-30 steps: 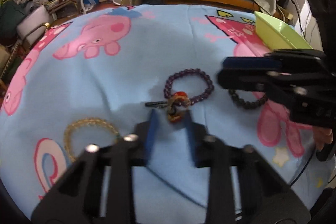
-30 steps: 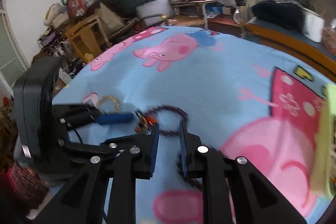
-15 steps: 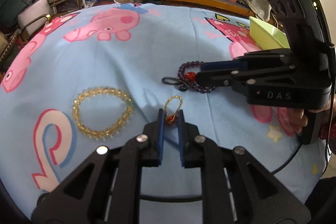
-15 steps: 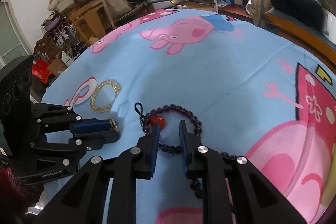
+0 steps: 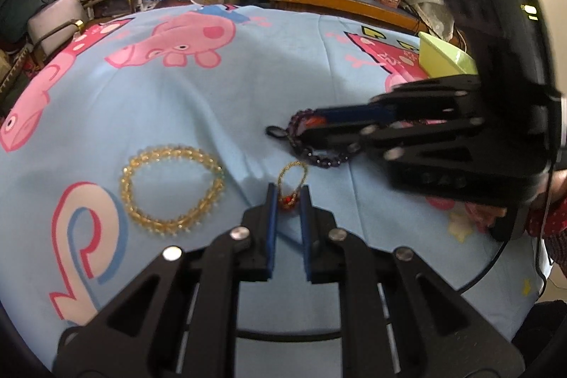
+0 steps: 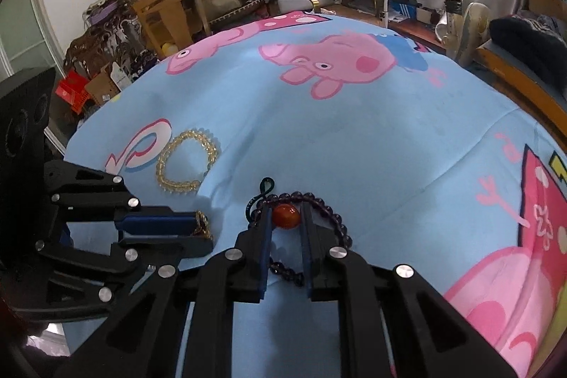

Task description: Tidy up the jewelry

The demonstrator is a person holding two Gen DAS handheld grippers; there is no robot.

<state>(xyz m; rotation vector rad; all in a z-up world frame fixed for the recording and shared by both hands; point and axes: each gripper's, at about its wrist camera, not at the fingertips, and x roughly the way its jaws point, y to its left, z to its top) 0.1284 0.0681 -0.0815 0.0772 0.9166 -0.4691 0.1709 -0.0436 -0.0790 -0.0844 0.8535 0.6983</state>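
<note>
On the blue sheet [image 5: 177, 101] we clench our left gripper [image 5: 288, 197] on a thin gold chain [image 5: 293, 179]. Our right gripper [image 6: 286, 218] pinches the red bead [image 6: 285, 216] of the purple bracelet [image 6: 329, 215]. A yellow bracelet [image 5: 172, 188] lies loose beside the left gripper.

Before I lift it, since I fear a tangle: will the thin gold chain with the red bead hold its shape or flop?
The gold chain probably flops: its fine links lie slack on the blue sheet. It looks light. The left hand-held gripper pinches only the bead end, so the loop likely dangles.
</note>
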